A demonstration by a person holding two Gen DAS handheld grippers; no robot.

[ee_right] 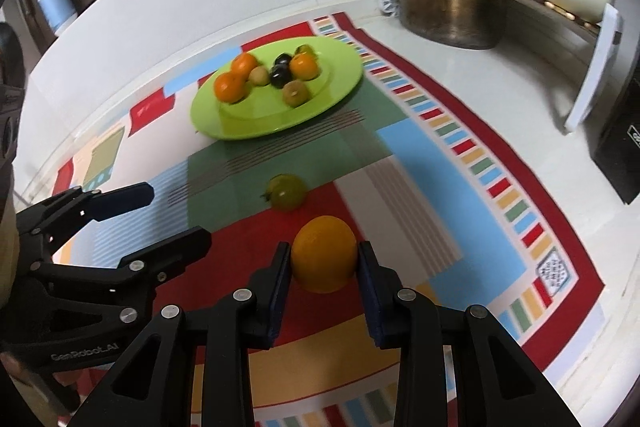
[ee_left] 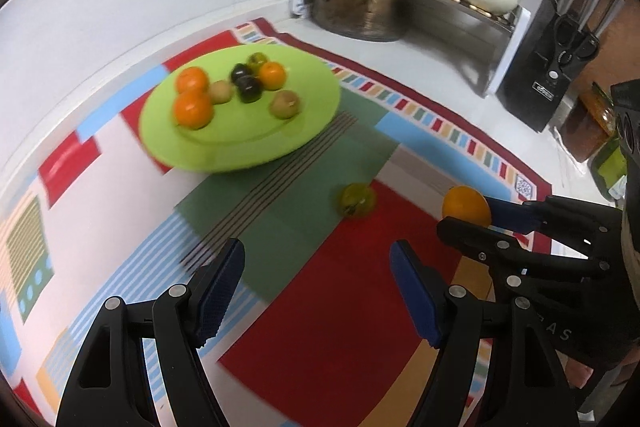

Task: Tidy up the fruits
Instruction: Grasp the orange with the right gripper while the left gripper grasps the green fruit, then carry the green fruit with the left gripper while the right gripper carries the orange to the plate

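On the colourful patterned mat (ee_right: 460, 163), near its middle, lies one small green fruit (ee_right: 286, 191) alone, while the lime-green plate (ee_right: 224, 123) at about eleven o'clock from it already carries several fruits: three oranges, two dark plums and some brownish-green ones. The right gripper (ee_right: 324, 263) is pinching an orange (ee_right: 323, 253) between its blue pads, one pad on each side of the fruit, and the orange seems lifted a little from the mat, though the views do not make this sure. The left gripper (ee_left: 318, 291) has its fingers spread apart with nothing between them, and the green fruit is at about one o'clock from it. I judge that the step in hand is carrying the orange to the plate. The next move calls for bringing it over the plate toward a free part, probably the near side, and lowering it gently so it does not roll or push the other fruits. After that only the green fruit remains to collect.
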